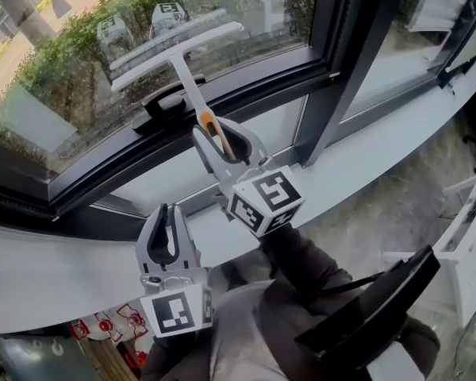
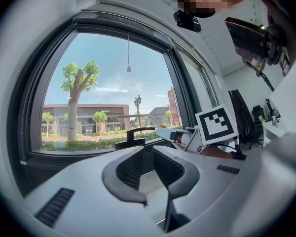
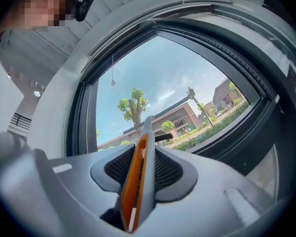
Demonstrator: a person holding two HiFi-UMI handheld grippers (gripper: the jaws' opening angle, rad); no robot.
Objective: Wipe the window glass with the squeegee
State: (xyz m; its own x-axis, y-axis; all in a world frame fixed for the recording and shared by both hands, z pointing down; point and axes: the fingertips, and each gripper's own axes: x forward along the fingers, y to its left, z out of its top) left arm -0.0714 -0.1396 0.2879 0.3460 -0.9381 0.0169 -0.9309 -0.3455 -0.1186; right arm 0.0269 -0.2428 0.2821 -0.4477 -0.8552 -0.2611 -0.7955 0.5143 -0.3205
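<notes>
The squeegee has a white T-shaped blade (image 1: 174,50) and a white handle with an orange inlay (image 1: 210,125). The blade is held up at the lower part of the window glass (image 1: 79,62), just above the black window handle (image 1: 163,101). My right gripper (image 1: 222,143) is shut on the squeegee handle, which runs up between its pads (image 3: 138,172). My left gripper (image 1: 165,213) hangs lower and to the left over the sill, shut, with nothing between its pads (image 2: 126,169). From the left gripper view the right gripper's marker cube (image 2: 216,124) and the thin blade (image 2: 138,116) show on the right.
A white sill (image 1: 381,149) runs below the black window frame, and a thick black mullion (image 1: 341,62) splits the panes on the right. A black chair back (image 1: 373,316) is near my right side. White furniture (image 1: 468,213) stands at the far right.
</notes>
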